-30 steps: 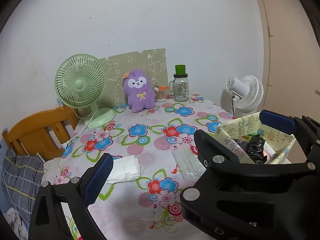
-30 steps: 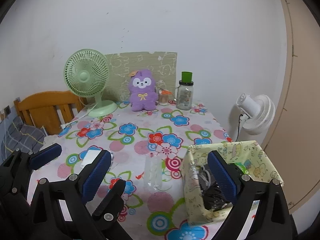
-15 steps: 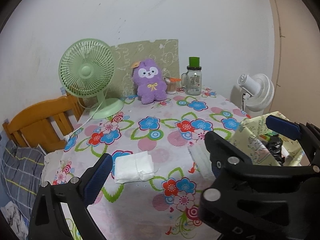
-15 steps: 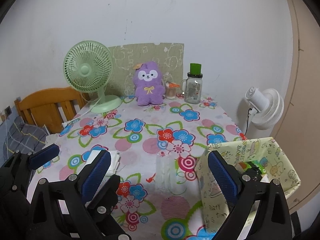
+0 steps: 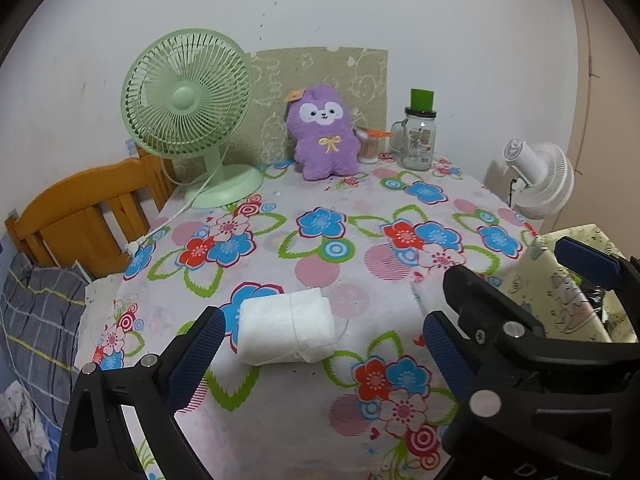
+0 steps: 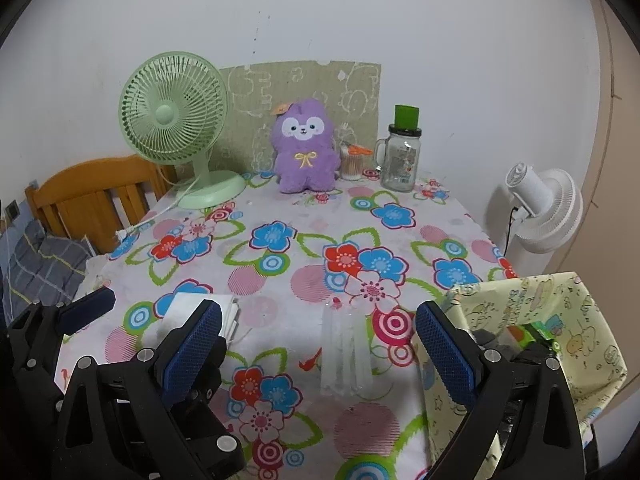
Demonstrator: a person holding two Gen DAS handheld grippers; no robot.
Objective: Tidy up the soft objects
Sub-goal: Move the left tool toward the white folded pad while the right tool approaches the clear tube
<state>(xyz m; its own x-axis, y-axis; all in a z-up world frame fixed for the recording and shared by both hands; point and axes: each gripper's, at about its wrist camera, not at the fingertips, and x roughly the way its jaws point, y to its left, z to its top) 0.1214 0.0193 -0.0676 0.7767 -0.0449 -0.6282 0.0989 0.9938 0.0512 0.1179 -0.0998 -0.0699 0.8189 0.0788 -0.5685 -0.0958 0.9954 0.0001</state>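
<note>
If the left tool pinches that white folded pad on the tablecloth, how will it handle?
The white folded pad looks like layered soft fabric, so it will probably squash and droop rather than stay stiff. It is likely light. Its flat folds suggest it won't roll, though layers could splay open.

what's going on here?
A person holds a hand-held gripper in each hand over a flowered table, tidying soft items. The left hand-held gripper is open, lined up with a white folded cloth but not touching it. The right hand-held gripper is also open and empty, above a clear packet. A yellow fabric bin sits at the table's right edge. A purple plush sits untouched at the back by a green fan.
</note>
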